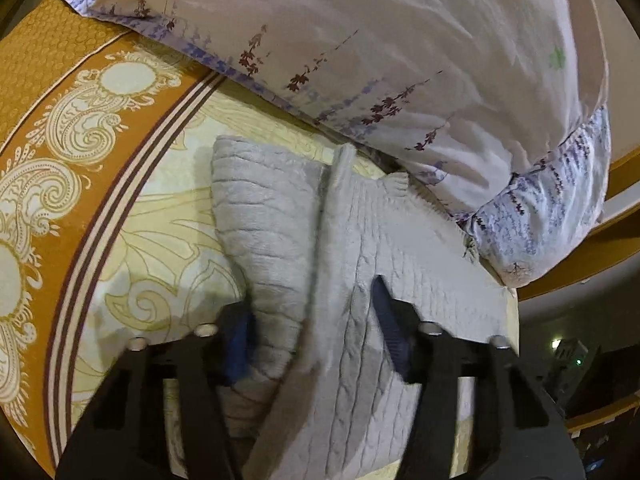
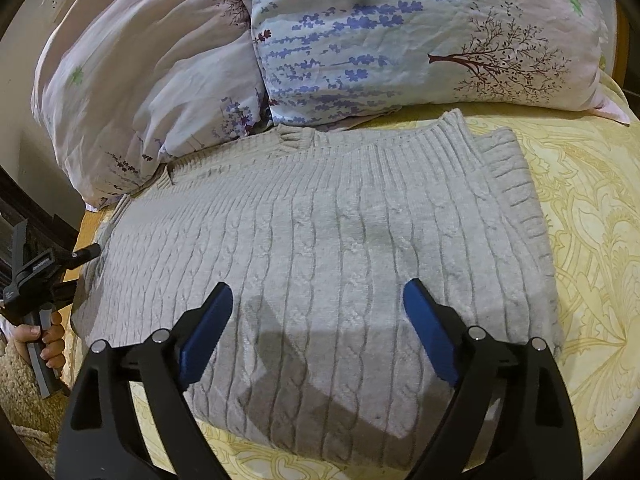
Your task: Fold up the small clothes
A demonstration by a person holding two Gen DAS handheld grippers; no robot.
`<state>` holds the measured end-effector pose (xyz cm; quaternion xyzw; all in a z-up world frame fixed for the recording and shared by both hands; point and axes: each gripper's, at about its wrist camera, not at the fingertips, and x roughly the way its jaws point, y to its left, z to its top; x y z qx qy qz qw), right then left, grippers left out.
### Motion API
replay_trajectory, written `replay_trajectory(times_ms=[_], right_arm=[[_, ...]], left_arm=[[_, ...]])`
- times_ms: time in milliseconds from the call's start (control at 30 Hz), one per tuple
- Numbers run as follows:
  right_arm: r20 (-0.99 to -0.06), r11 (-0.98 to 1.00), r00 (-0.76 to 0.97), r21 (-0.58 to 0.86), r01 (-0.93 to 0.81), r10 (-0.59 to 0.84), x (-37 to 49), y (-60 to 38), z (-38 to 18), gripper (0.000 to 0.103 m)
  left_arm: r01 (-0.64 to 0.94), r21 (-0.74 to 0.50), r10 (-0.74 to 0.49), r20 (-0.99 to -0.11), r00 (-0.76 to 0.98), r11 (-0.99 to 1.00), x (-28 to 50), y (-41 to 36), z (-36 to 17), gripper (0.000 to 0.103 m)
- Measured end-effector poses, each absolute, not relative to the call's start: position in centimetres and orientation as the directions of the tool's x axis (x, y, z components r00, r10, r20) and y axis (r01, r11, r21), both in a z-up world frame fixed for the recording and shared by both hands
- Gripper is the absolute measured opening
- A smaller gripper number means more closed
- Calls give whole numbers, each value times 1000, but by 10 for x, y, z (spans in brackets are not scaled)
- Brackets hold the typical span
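Landmark: a grey cable-knit sweater (image 2: 320, 248) is laid flat on the yellow patterned bedsheet (image 2: 580, 240), its neckline against the floral pillows (image 2: 360, 40).
Containers: none are seen.
Left gripper (image 1: 316, 332): its jaws are partly drawn together on a raised fold of the sweater (image 1: 328, 280) at its edge; the blue pads (image 1: 390, 320) are pressed into the knit.
Right gripper (image 2: 320, 320): its jaws are spread wide above the sweater's lower middle; nothing is held.
Hand (image 2: 44, 340): seen beside the sweater's edge, wrapped round the left gripper's handle.
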<state>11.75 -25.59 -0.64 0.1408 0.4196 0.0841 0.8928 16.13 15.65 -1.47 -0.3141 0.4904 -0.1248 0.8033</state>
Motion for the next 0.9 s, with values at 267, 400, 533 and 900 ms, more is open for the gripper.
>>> replay_trajectory(times_ms=[267,400,533,900], right_arm=[[-717,941,640,337,-30,277,116,-257,-6,88],[-712,938,644,346,-27,281,114,-258,-5,88],[-707,933,645,358,-24,288,112,-260,-4,88],[-644,895,701,447,17,308,92,-287,17,87]], left_arm=[[-88,-656,-542,-685,487,749,168,141,6,25],[-42,-697,-590,-636,497,716,174,128,27,25],[10,-742,-647,-578,497,670,182,110,48,24],[159,-796,-776,-492,394,585,196,15,79,24]])
